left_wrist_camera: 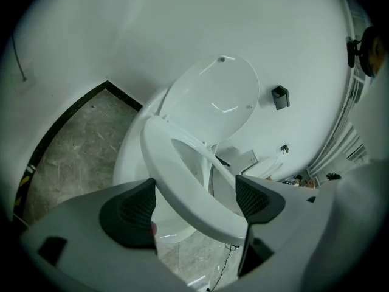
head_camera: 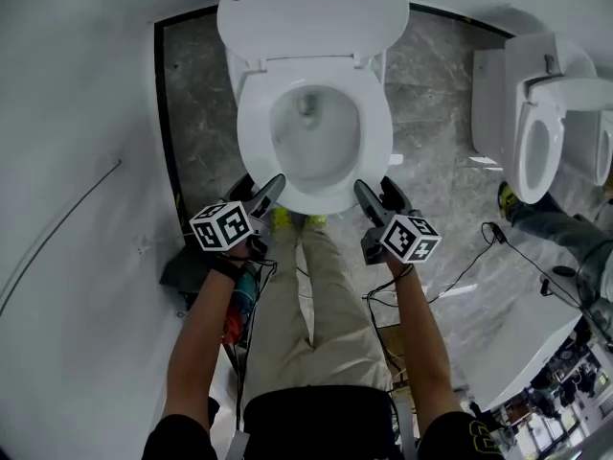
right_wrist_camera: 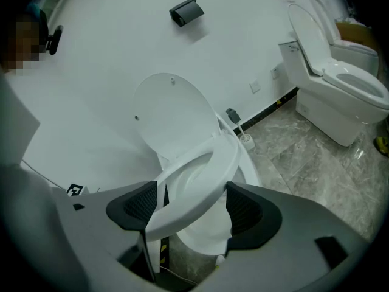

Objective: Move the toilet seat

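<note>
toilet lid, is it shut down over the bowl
No, in the head view the lid stands raised behind the bowl, with the seat and the bowl's inside open to view.

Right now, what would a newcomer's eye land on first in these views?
The white toilet seat at the centre of the head view is tilted up at its front. The left gripper and right gripper are each clamped on its front rim, and the raised lid stands behind. A second toilet stands at the right on the grey marble floor.

second toilet (head_camera: 546,113) cropped, bystander's leg (head_camera: 560,230) cropped
</note>
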### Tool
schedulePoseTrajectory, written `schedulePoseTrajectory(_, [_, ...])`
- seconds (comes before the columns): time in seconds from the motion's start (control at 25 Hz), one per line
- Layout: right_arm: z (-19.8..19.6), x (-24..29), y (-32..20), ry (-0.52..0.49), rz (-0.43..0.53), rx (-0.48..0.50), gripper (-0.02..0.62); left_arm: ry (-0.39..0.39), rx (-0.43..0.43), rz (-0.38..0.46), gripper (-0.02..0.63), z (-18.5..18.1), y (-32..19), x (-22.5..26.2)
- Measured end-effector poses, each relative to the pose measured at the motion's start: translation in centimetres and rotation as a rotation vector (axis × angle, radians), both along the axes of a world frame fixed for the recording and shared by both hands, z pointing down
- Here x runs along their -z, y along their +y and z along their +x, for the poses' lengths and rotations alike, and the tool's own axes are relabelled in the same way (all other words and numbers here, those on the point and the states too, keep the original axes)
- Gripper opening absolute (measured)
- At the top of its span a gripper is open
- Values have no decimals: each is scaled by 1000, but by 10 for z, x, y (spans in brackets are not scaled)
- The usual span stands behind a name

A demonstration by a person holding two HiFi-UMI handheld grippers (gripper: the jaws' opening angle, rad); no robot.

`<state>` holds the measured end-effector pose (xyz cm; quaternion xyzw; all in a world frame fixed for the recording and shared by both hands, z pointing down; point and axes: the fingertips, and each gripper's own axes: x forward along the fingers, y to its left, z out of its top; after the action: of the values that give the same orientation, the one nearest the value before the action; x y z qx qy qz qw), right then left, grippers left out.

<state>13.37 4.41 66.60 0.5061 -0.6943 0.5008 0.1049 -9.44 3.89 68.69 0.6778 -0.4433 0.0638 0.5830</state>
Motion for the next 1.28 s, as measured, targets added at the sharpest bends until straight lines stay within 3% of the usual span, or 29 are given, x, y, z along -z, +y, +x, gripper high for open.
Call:
schedulePoseTrajectory(0.64, [-4,51,-33,-9,101,-19,371,25,36,68,408,-6,-30,48])
schedulePoseTrajectory(1.16, [-3,82,-74,-83,110,-116,373,33,64,58,408,-11,-59,74])
schedulePoseTrajectory(1.28, [5,97,-85,-103,131,-149,374,70,92,68,408,-3,-71,88])
